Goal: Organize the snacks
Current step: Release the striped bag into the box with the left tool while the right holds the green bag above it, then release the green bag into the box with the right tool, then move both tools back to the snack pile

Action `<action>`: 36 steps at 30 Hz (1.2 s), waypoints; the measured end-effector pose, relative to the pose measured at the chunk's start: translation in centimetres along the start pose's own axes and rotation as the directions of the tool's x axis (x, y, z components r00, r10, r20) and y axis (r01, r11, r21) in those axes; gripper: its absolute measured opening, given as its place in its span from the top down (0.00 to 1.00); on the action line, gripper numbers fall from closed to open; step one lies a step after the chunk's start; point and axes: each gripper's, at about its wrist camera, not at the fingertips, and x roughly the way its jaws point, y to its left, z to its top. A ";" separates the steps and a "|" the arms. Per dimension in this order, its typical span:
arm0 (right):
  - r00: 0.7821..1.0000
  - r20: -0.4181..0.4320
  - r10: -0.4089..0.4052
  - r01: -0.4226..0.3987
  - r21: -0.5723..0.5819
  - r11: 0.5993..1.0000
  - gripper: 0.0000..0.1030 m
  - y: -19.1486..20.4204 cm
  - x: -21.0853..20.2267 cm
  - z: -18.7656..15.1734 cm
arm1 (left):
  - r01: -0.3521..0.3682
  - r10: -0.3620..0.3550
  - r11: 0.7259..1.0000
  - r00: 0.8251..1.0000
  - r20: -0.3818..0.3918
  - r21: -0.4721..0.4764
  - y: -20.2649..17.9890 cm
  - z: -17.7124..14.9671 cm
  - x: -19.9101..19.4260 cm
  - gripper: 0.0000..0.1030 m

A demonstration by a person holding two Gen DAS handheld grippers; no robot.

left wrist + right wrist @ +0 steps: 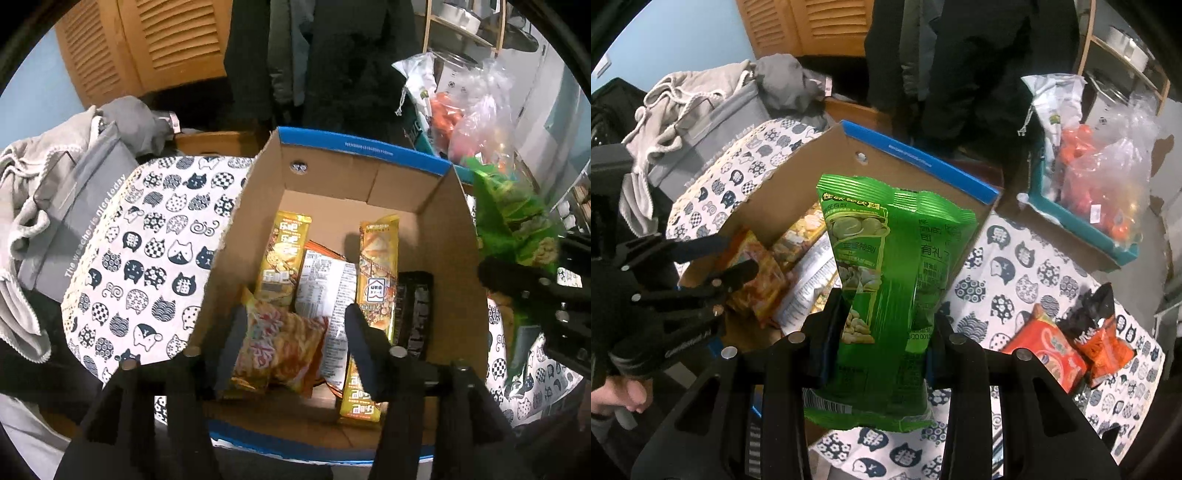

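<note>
An open cardboard box (369, 177) with a blue rim stands on the cat-print cloth. It holds two long yellow packs (284, 258), a white-labelled packet (325, 280) and a black bar (413, 310). My left gripper (295, 332) reaches into the near end of the box, open, with an orange-yellow snack packet (280, 347) lying loose between its fingers. The right wrist view shows the same gripper (740, 254) spread above that packet (757, 280). My right gripper (888, 306) is shut on a green snack bag (890, 258), held upright beside the box's right wall (798, 177).
On the cat-print cloth (1015, 266) to the right lie a red packet (1052, 350) and a black-and-orange packet (1097, 317). A teal tray (1082, 229) with plastic bags sits behind. A grey bin with clothes (74, 221) stands left. A hand (624, 398) holds the left gripper.
</note>
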 end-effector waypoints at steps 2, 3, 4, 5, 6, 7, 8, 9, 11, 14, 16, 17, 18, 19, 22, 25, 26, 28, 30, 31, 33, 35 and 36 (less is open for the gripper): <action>1.000 -0.007 0.024 -0.024 0.007 1.000 0.66 0.1 0.5 0.3 | -0.008 0.008 1.000 1.000 0.002 0.005 0.0 0.0 -0.2 0.44; 0.999 -0.011 0.030 -0.030 0.008 1.000 0.66 0.1 0.7 0.4 | -0.012 0.012 1.000 1.000 0.003 0.006 0.1 0.1 -0.3 0.43; 0.999 -0.015 0.036 -0.036 0.010 0.999 0.66 0.2 1.0 0.6 | -0.012 0.012 1.000 1.000 0.003 0.004 0.2 0.1 -0.4 0.43; 0.999 -0.018 0.041 -0.041 0.010 0.999 0.66 0.3 1.1 0.7 | -0.011 0.011 1.000 1.000 0.003 0.002 0.2 0.1 -0.5 0.43; 0.999 -0.019 0.047 -0.047 0.009 0.999 0.66 0.4 1.3 0.9 | -0.009 0.009 1.000 1.000 0.003 0.001 0.3 0.1 -0.5 0.43; 0.998 -0.022 0.054 -0.054 0.007 0.999 0.66 0.5 1.5 1.0 | -0.008 0.008 1.000 1.000 0.005 0.000 0.3 0.1 -0.6 0.43; 0.998 -0.023 0.057 -0.057 0.006 0.998 0.66 0.5 1.6 1.1 | -0.009 0.009 1.000 1.000 0.007 -0.001 0.4 0.2 -0.7 0.43; 0.998 -0.025 0.060 -0.060 0.006 0.998 0.66 0.6 1.8 1.2 | -0.010 0.010 1.000 1.000 0.009 -0.002 0.4 0.2 -0.7 0.43; 0.997 -0.031 0.070 -0.070 0.004 0.998 0.66 0.7 2.1 1.4 | -0.007 0.007 1.000 1.000 0.012 -0.003 0.3 0.3 -0.8 0.43; 0.994 -0.036 0.100 -0.099 0.011 0.995 0.65 0.8 2.6 1.6 | -0.008 0.008 1.000 1.000 0.013 -0.003 0.3 0.3 -0.9 0.43; 0.993 -0.033 0.109 -0.109 0.025 0.994 0.64 0.6 2.8 1.8 | -0.010 0.010 1.000 1.000 0.014 -0.004 0.3 0.3 -0.9 0.43; 0.993 -0.031 0.110 -0.109 0.029 0.994 0.63 0.5 2.9 1.8 | -0.012 0.012 1.000 1.000 0.015 -0.007 0.3 0.2 -1.0 0.43; 0.994 -0.030 0.108 -0.107 0.035 0.994 0.59 0.4 2.9 1.9 | -0.010 0.010 1.000 1.000 0.017 -0.010 0.3 0.2 -1.0 0.43; 0.994 -0.029 0.109 -0.108 0.042 0.993 0.56 0.2 2.8 2.0 | -0.006 0.006 1.000 1.000 0.018 -0.012 0.3 0.3 -1.1 0.43; 0.994 -0.014 0.111 -0.110 0.062 0.992 0.43 -0.2 2.2 2.0 | -0.001 0.001 1.000 1.000 0.020 -0.013 0.0 0.4 -1.1 0.43; 0.994 0.001 0.109 -0.109 0.079 0.991 0.39 -0.7 1.4 1.9 | 0.018 -0.018 1.000 1.000 0.015 -0.009 -0.7 0.5 -1.1 0.43; 0.995 0.003 0.104 -0.104 0.086 0.991 0.37 -0.9 1.2 1.8 | 0.029 -0.029 1.000 0.999 0.014 -0.007 -0.9 0.5 -1.1 0.43; 0.996 0.009 0.089 -0.090 0.098 0.991 0.35 -1.4 0.5 1.5 | 0.048 -0.048 0.999 0.999 0.013 -0.005 -1.5 0.6 -1.2 0.43; 0.997 0.012 0.073 -0.074 0.104 0.992 0.35 -1.9 0.1 1.3 | 0.062 -0.062 0.998 0.998 0.015 0.000 -2.2 0.8 -1.4 0.43; 0.998 0.014 0.062 -0.064 0.107 0.992 0.35 -2.3 -0.2 1.0 | 0.067 -0.067 0.998 0.998 0.019 0.004 -2.5 0.9 -1.6 0.43; 0.999 0.019 0.043 -0.045 0.112 0.993 0.34 -3.1 -0.8 0.5 | 0.071 -0.071 0.997 0.997 0.030 0.015 -3.2 1.0 -1.9 0.43; 0.999 0.021 0.028 -0.031 0.117 0.993 0.33 -3.8 -1.2 0.0 | 0.076 -0.077 0.997 0.996 0.036 0.024 -3.8 1.1 -2.2 0.42; 1.000 0.021 0.017 -0.020 0.121 0.992 0.33 -4.3 -1.6 -0.3 | 0.078 -0.079 0.996 0.996 0.041 0.032 -4.3 1.2 -2.4 0.40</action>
